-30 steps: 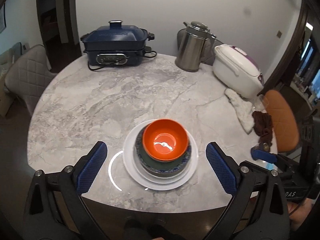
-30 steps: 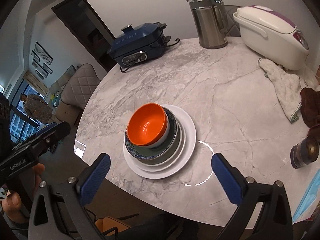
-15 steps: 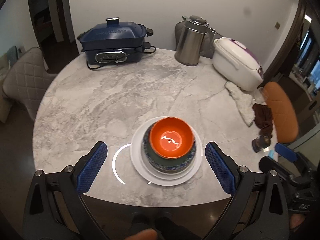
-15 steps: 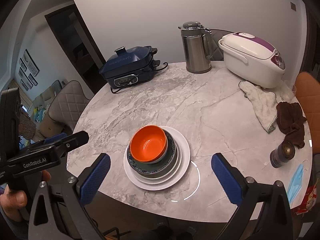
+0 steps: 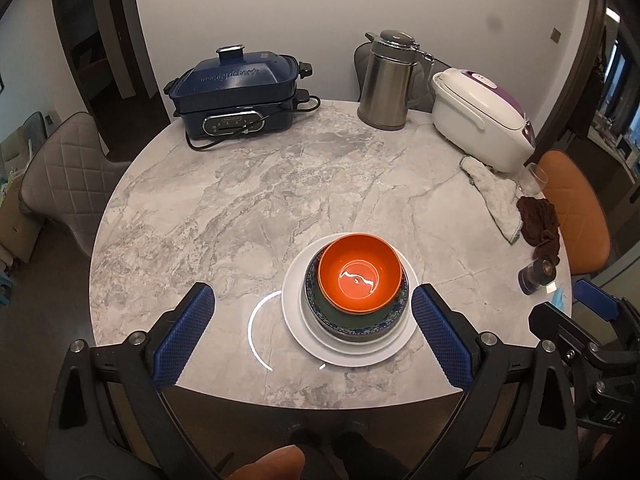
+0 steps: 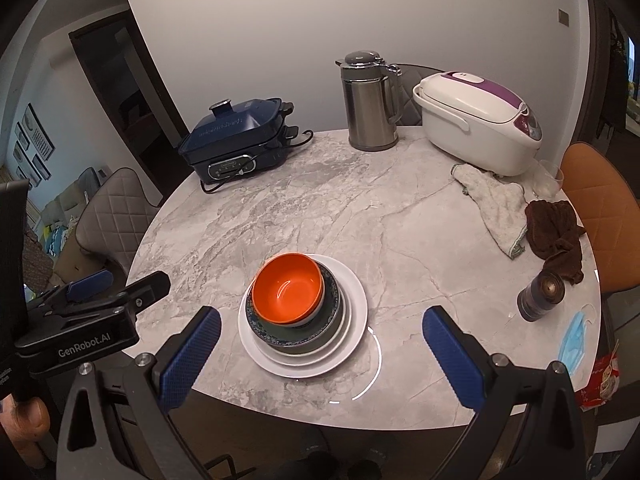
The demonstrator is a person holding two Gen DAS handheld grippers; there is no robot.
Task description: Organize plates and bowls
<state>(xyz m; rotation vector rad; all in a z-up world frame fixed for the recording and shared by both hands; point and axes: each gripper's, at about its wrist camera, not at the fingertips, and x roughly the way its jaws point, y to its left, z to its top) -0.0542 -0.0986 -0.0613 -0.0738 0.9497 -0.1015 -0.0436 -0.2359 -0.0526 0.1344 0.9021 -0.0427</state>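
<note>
1. My left gripper [image 5: 312,322] and right gripper [image 6: 322,338] are both wide apart, with nothing in them, over the table [image 5: 240,200] edge.
2. The stack sits near that edge: orange bowl [image 5: 359,277] on top, dark bowl [image 5: 356,326] under it, white plates [image 5: 348,350] at the bottom (two, I think).
3. The dishes look hard, shiny and slippery, and would break if dropped. I would pinch the orange bowl's rim.

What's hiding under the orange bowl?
The orange bowl sits in a dark blue-rimmed bowl, on a smaller white plate and a big white plate. Anything else between them is covered.
</note>
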